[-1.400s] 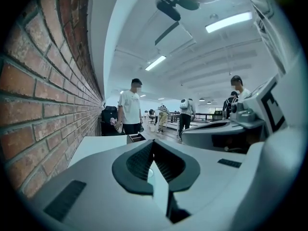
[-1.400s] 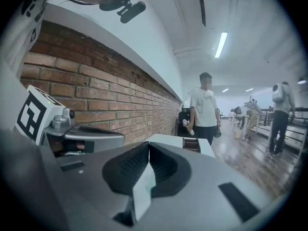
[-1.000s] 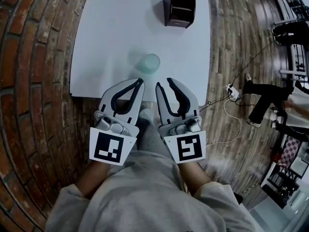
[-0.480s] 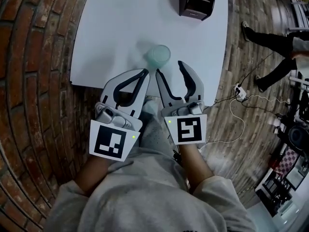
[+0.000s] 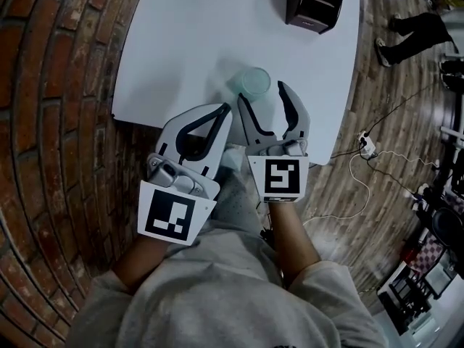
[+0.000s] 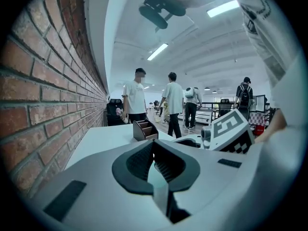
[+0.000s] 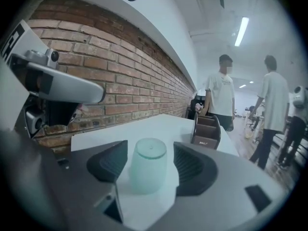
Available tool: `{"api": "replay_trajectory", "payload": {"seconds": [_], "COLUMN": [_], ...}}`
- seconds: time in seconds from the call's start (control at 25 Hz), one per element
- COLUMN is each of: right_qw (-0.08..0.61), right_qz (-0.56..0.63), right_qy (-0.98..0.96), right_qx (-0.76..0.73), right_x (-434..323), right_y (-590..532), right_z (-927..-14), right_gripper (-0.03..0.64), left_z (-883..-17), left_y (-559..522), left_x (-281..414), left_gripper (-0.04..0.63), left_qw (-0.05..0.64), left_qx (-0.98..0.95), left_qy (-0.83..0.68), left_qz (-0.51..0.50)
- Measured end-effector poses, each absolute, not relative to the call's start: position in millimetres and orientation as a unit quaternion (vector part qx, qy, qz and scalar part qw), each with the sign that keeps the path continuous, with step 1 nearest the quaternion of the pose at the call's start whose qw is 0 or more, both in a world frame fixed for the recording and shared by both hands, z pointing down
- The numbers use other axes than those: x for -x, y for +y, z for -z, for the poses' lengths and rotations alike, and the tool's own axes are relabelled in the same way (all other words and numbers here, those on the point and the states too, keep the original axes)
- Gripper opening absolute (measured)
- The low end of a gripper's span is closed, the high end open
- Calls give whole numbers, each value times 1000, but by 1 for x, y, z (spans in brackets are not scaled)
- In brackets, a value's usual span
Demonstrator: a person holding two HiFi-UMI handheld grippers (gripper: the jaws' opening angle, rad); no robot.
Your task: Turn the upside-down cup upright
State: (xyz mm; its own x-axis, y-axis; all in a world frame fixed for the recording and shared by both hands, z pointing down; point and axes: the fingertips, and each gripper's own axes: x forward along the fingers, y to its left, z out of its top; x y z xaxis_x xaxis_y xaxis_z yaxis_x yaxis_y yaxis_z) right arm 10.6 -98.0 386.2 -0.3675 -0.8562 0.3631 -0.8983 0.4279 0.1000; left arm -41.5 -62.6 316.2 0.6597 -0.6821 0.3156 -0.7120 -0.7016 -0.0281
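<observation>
Cup [image 7: 148, 163]: upside-down, base up, on the table [image 5: 181, 42] close to its near edge, straight ahead of your right tongs [image 5: 262, 94].
Right tongs: wide, jaws just been opening; the cup sits framed between the pads and neither pad touches it.
Left tongs [image 5: 225, 109]: closed, nothing in them, just beside the right pair at the near edge.
Grip: ease forward until the pads flank the mid-wall, then close evenly. The wall tapers and looks smooth, so a pinch near the top could slip.
Turn: lift clear of the table before you roll your wrist, then set it on its base.
Edge: it lies just behind the cup, so don't drag the cup toward you.
Room: there is bare table to the left and beyond. The box [image 5: 313, 2] at the far corner is well apart. Keep the left tongs out of the roll.
</observation>
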Motion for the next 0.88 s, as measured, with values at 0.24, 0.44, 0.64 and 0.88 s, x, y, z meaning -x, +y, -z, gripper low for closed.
{"api": "replay_trajectory", "payload": {"seconds": [0.24,0.44,0.64,0.88], "right_qw": [184,186,183,187], "right_qz": [-71,-79,-84,-77], "right_qy": [-823,-821,-820,-822], "right_qx": [-532,-533,-535,-533], "right_x": [-8,-6,-4,1], "right_y": [-109,-115,-120,-124], "right_z": [-402,-411,-416,-420], "right_gripper": [306,319,319,319], "left_z": [-321,-323,-326,-327], "left_y": [-62,-62,-63,-63], "left_x": [42,43,46,49], "left_gripper": [11,11,11,11], "left_qw": [54,59,63,67], "left_qx": [-909,-908,-905,-904], "left_qy": [-383,-385,-390,-391], "left_qz": [-157,-157,-159,-158]}}
